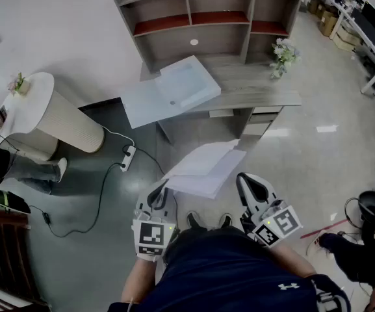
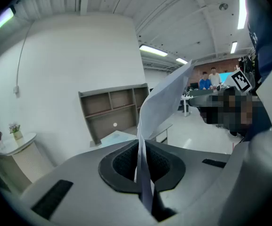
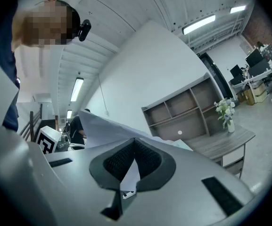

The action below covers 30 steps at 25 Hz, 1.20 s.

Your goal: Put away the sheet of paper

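The left hand-held gripper (image 1: 158, 196) and the right hand-held gripper (image 1: 248, 183) each pinch the sheet of paper (image 1: 203, 168) tight, at its seven and four o'clock corners, holding it in the air. It looks light and floppy and would crease easily, so opposite corners suit it. At twelve o'clock stands the worktop (image 1: 265, 97) with a pale tray (image 1: 188, 82), flowers (image 1: 283, 54) at one o'clock. The way there looks open.

Sheet of paper (image 1: 203, 168) between left gripper (image 1: 160, 188) and right gripper (image 1: 247, 181), before desk (image 1: 265, 97) (shelf (image 1: 203, 18) behind).
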Each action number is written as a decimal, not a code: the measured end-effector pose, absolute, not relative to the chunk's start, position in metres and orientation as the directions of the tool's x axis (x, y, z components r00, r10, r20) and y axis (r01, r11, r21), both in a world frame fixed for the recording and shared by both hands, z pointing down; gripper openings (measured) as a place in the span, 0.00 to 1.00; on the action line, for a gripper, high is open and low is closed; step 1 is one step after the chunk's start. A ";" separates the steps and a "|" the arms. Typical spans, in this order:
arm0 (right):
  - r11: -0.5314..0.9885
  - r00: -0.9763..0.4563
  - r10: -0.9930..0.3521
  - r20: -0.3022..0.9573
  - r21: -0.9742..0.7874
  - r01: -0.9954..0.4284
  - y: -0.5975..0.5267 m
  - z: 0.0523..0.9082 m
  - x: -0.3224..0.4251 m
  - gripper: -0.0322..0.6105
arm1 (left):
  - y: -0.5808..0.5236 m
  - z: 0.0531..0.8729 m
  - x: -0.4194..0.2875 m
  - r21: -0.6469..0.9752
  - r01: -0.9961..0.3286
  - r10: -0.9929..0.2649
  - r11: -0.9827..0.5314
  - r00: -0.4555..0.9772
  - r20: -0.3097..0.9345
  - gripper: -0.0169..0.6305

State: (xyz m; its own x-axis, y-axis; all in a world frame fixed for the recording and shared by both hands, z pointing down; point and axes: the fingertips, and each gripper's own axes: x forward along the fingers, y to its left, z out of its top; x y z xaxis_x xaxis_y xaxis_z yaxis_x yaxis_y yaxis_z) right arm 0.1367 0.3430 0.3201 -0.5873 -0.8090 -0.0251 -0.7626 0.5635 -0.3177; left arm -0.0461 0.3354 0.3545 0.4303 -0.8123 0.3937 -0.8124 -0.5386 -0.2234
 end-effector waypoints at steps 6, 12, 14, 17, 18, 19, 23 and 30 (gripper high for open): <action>0.557 -0.575 -0.818 -0.021 -0.281 -0.782 0.339 0.313 0.117 0.06 | 0.325 0.351 -0.070 -0.205 -0.813 -0.811 -0.545 0.448 0.377 0.05; 0.534 -0.558 -0.830 0.005 -0.280 -0.798 0.333 0.314 0.110 0.06 | 0.314 0.370 -0.086 0.105 -0.837 -0.741 -0.537 0.527 0.417 0.05; 0.518 -0.543 -0.840 0.001 -0.297 -0.802 0.331 0.312 0.110 0.06 | 0.310 0.376 -0.093 0.294 -0.813 -0.711 -0.503 0.582 0.395 0.05; 0.507 -0.530 -0.848 -0.006 -0.301 -0.807 0.329 0.311 0.110 0.06 | 0.305 0.378 -0.105 0.369 -0.799 -0.713 -0.474 0.595 0.372 0.05; 0.506 -0.528 -0.849 -0.008 -0.301 -0.809 0.327 0.310 0.109 0.06 | 0.304 0.377 -0.109 0.349 -0.808 -0.720 -0.474 0.584 0.375 0.05; 0.504 -0.526 -0.850 -0.009 -0.301 -0.810 0.326 0.310 0.108 0.06 | 0.302 0.376 -0.112 0.333 -0.814 -0.725 -0.476 0.577 0.376 0.05; 0.494 -0.518 -0.855 -0.007 -0.309 -0.813 0.324 0.311 0.102 0.06 | 0.302 0.372 -0.115 0.430 -0.769 -0.709 -0.474 0.622 0.331 0.05; 0.486 -0.506 -0.863 -0.007 -0.291 -0.824 0.321 0.306 0.079 0.06 | 0.300 0.375 -0.134 0.493 -0.726 -0.702 -0.479 0.655 0.281 0.05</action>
State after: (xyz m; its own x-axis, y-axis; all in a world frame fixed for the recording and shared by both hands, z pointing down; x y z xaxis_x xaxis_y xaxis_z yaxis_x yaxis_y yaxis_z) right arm 0.0788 0.3206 0.3062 -0.5058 -0.8626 -0.0074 -0.8242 0.4857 -0.2912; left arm -0.1343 0.3003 0.3748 0.6546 -0.7017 0.2814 -0.7260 -0.4795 0.4931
